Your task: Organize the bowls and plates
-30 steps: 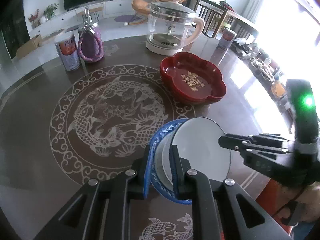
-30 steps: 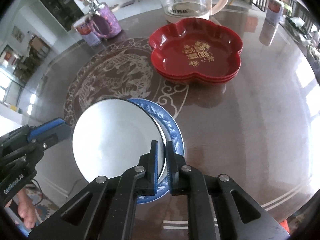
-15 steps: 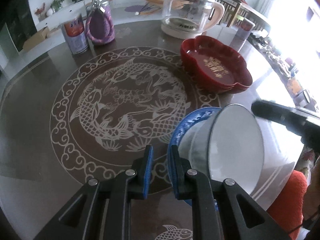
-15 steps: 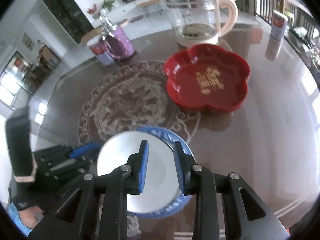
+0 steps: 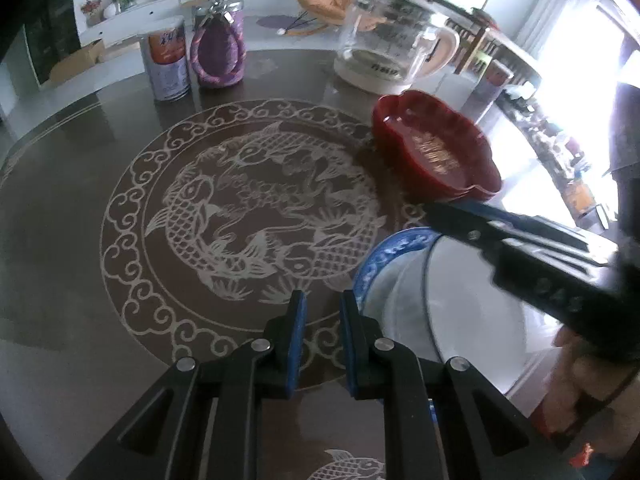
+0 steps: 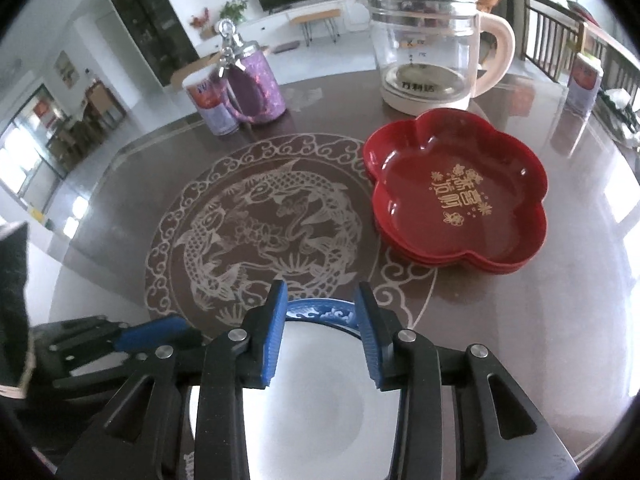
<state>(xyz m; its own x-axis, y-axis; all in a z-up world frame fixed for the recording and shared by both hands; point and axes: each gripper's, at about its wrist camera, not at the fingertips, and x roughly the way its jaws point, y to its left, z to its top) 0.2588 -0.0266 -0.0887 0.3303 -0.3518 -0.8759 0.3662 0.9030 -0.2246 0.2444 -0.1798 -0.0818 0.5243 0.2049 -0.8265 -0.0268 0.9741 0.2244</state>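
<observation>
**Releasing the white bowl onto the blue plate**

Sitting at the lower right of the left wrist view, the white bowl [image 5: 460, 312] rests inside the blue-rimmed plate [image 5: 384, 256], which lies on the dark patterned surface [image 5: 80, 208]. The left hand-held gripper [image 5: 322, 340] stands at the bottom centre of that frame, just left of the plate's rim; its jaws are nearly closed, with only a narrow slit between the blue pads and nothing in it. So the bowl lies to this gripper's right, close beside the right finger but not held.

Further right in the same view, the right hand-held gripper [image 5: 436, 210] reaches in from the right edge, above the bowl.

In the right wrist view, the right hand-held gripper [image 6: 322, 316] has just been opening; its jaws stand partly apart and the pads press on nothing. The bowl [image 6: 320, 396] fills the lower centre of the frame directly beneath and behind the fingertips, with the plate's blue rim [image 6: 320, 310] showing in the gap. Judging from this, the right hand is the nearer one to the bowl, and it looks free to lift away. The stacked red dishes [image 6: 456, 200] sit at centre right, well apart from the plate.
</observation>
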